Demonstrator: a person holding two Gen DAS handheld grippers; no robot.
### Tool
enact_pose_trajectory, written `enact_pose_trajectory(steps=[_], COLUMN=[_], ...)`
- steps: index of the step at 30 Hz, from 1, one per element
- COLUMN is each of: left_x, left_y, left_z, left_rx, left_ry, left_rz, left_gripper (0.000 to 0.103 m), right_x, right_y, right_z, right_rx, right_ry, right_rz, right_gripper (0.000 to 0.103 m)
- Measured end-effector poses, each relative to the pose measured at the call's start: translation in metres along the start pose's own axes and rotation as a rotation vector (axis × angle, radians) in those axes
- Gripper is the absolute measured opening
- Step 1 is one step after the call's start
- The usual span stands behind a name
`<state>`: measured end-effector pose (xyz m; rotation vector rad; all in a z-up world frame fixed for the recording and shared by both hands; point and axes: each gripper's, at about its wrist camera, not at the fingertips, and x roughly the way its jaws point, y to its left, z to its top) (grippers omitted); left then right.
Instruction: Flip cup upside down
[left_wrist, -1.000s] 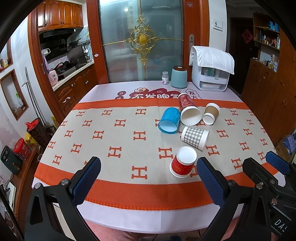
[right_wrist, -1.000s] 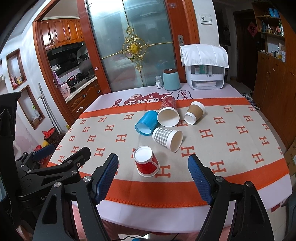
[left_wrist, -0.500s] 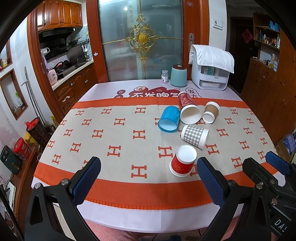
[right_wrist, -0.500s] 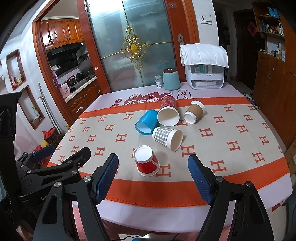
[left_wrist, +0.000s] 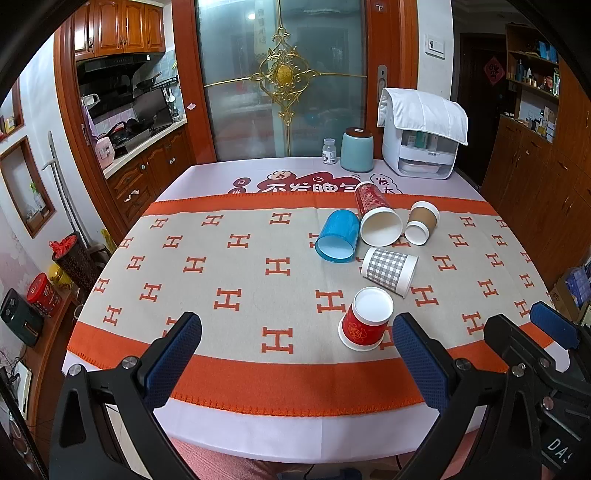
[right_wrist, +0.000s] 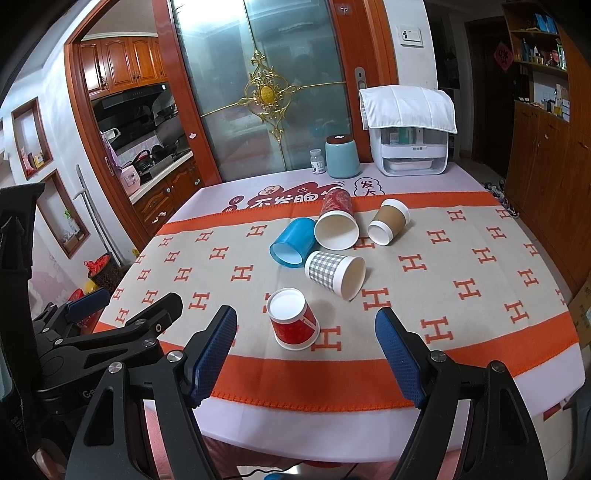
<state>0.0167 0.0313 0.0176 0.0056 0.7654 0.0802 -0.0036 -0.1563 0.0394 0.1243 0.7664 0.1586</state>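
Note:
A small red paper cup (left_wrist: 364, 321) stands upside down on the tablecloth near the front edge; it also shows in the right wrist view (right_wrist: 293, 319). Behind it lie on their sides a grey checked cup (left_wrist: 389, 270) (right_wrist: 334, 273), a blue cup (left_wrist: 338, 236) (right_wrist: 291, 246), a tall red cup (left_wrist: 376, 218) (right_wrist: 336, 223) and a brown cup (left_wrist: 421, 222) (right_wrist: 388, 221). My left gripper (left_wrist: 295, 362) is open and empty, at the table's front edge left of the red cup. My right gripper (right_wrist: 306, 356) is open and empty, just in front of the red cup.
At the table's far edge stand a teal canister (left_wrist: 356, 149), a small white bottle (left_wrist: 328, 150) and a white appliance under a cloth (left_wrist: 421, 138). Wooden cabinets (left_wrist: 535, 173) stand right of the table. The left gripper's body shows in the right wrist view (right_wrist: 92, 332).

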Motion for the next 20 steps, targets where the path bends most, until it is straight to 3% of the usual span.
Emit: enact_pose_trajectory(steps=[20], left_x=[0.0009], left_y=[0.0023], left_z=[-0.0025], left_rx=[0.0], left_ry=[0.003], left_rz=[0.002], left_gripper=[0.102], right_x=[0.0003], right_y=[0.0004], right_z=[-0.0009], right_rx=[0.001], right_ry=[0.001], right_rz=[0.002], right_gripper=[0.079])
